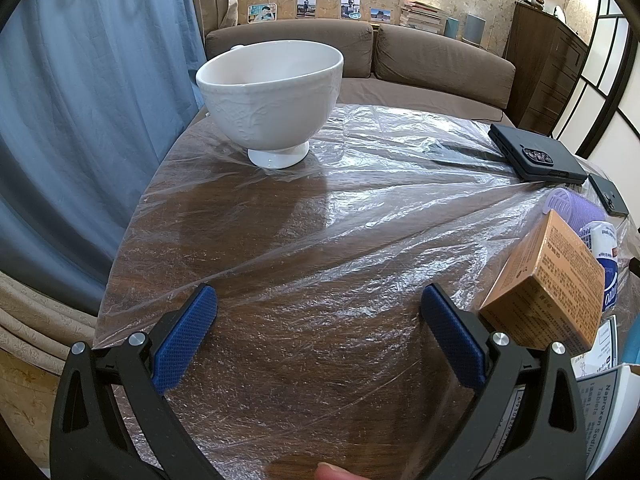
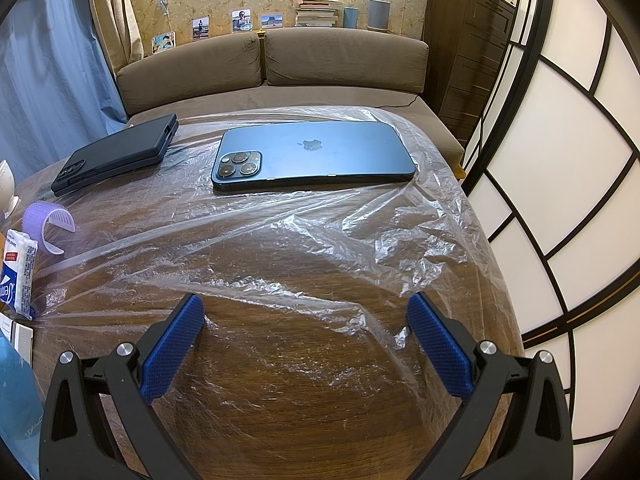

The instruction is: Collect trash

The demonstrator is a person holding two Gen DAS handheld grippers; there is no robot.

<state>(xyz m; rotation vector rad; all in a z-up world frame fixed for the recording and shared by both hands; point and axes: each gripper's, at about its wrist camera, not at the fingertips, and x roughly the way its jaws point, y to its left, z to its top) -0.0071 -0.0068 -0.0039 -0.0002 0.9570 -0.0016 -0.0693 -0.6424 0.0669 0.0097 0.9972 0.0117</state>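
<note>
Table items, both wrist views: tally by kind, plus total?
Phones: 2 (black cased phone, blue iPhone)
White ceramic footed bowl: 1
Purple plastic hair roller: 1
Boxes: 2 (brown cardboard box, white Naproxen tablet box)
White-and-blue tissue packet: 1
Small flat black object: 1
Total: 8

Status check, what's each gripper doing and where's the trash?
Left gripper open, empty. Right gripper open, empty. Plastic sheet spread over table, untouched. Blue phone, black phone, bowl sitting on it.

Bowl [image 1: 272, 100] left, phones [image 2: 314, 156] right, on table [image 2: 280, 380].
</note>
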